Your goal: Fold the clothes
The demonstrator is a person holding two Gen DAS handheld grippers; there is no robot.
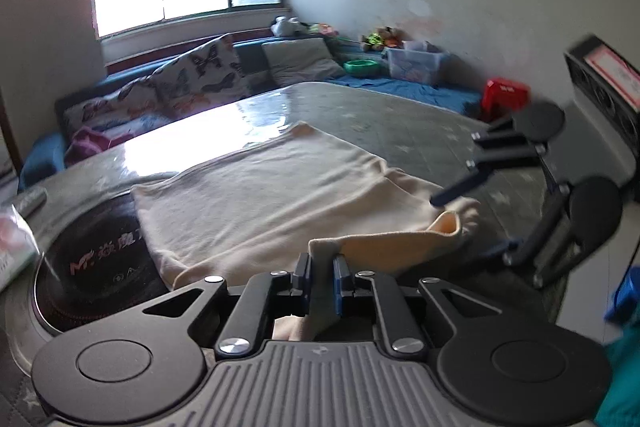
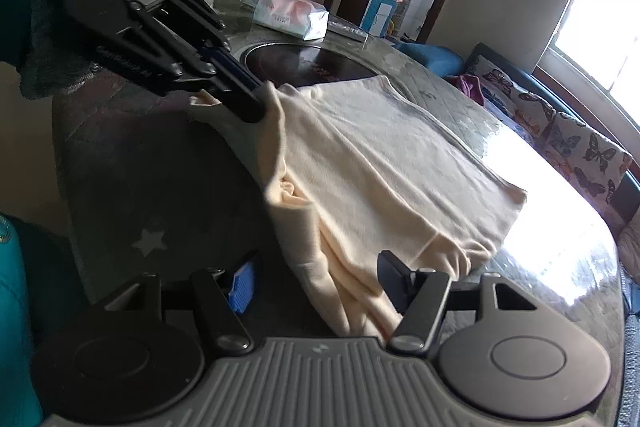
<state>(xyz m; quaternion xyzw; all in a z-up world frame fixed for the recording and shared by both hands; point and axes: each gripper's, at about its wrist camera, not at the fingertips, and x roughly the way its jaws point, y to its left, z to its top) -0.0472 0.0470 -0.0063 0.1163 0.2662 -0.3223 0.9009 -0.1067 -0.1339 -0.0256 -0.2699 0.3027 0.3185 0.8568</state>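
A cream garment [image 1: 260, 195] [image 2: 380, 167] lies spread on the dark glass-topped table [image 1: 400, 123] [image 2: 160, 187]. My left gripper [image 1: 321, 267] is shut on its near edge and lifts a fold off the table. In the right wrist view, that left gripper [image 2: 258, 105] pinches the cloth's corner at the upper left. My right gripper [image 2: 318, 279] stands open, with the other end of the raised edge draped between its fingers, close to the right finger. From the left wrist view, the right gripper [image 1: 472, 223] straddles that bunched corner.
A round black induction cooktop [image 1: 88, 259] [image 2: 312, 63] is set into the table beside the garment. Behind it lies a tissue pack [image 2: 292, 15]. A sofa with butterfly cushions [image 1: 200, 71] [image 2: 568, 139], a red stool [image 1: 504, 95] and a plastic box [image 1: 416, 65] stand beyond. A teal sleeve [image 2: 12, 7] is at left.
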